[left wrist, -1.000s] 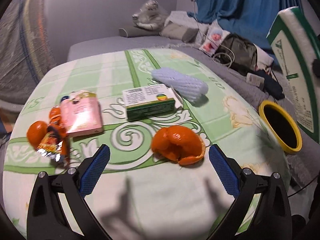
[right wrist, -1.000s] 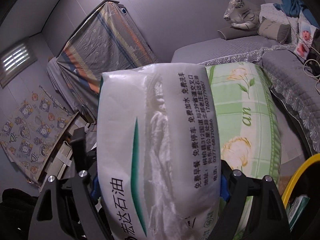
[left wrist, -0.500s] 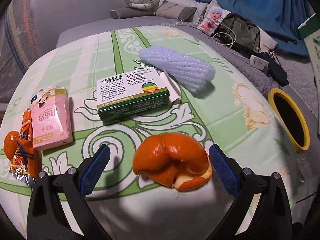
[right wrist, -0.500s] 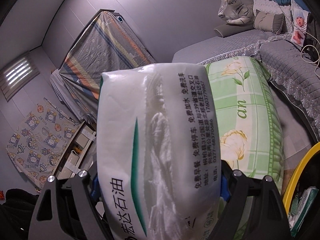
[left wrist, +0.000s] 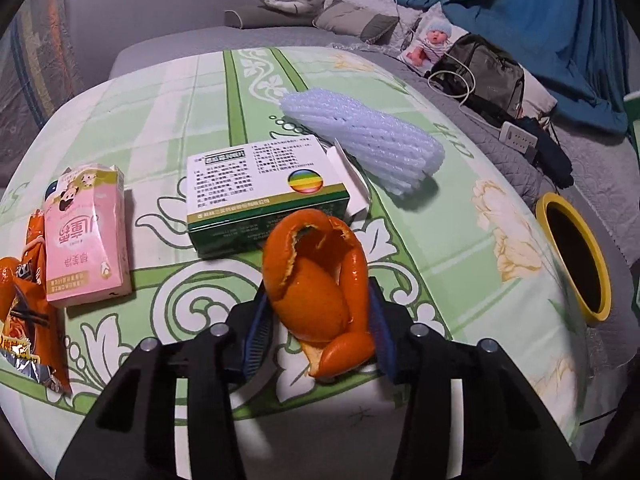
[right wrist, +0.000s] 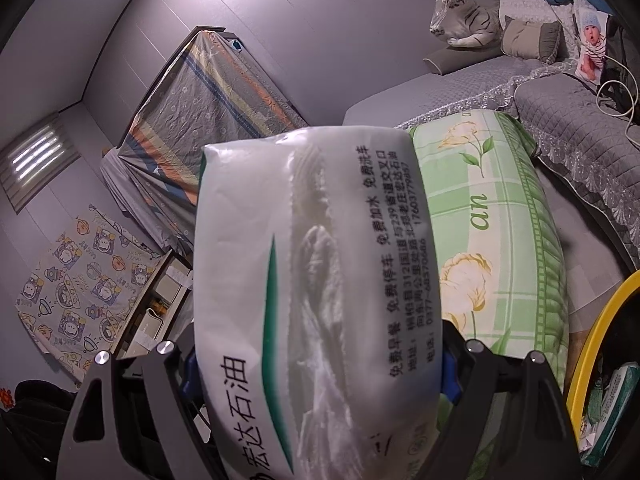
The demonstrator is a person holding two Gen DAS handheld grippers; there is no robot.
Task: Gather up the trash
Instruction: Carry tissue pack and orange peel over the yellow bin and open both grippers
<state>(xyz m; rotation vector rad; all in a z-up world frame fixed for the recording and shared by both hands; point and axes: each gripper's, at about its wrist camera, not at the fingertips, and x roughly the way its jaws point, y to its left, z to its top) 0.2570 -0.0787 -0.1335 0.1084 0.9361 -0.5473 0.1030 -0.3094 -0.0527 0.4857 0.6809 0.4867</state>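
Note:
My left gripper [left wrist: 318,320] is shut on an orange peel [left wrist: 320,280], which stands up between the blue pads just above the green tablecloth [left wrist: 168,120]. Behind it lie a green and white box [left wrist: 260,196], a pale blue foam net sleeve [left wrist: 364,148], a pink carton [left wrist: 86,236] and an orange snack wrapper [left wrist: 24,320]. A yellow-rimmed bin [left wrist: 576,260] stands at the table's right edge. My right gripper [right wrist: 318,364] is shut on a white tissue pack [right wrist: 312,300], held in the air left of the bin [right wrist: 592,352].
A grey sofa [left wrist: 500,136] with a bag, cables and a remote runs behind and right of the table. The bin in the right wrist view holds some packaging [right wrist: 612,396]. A covered rack [right wrist: 208,100] stands by the far wall.
My left gripper moved forward around the orange peel and shut on it, squeezing it upright. My right gripper held the tissue pack throughout and drifted slightly.

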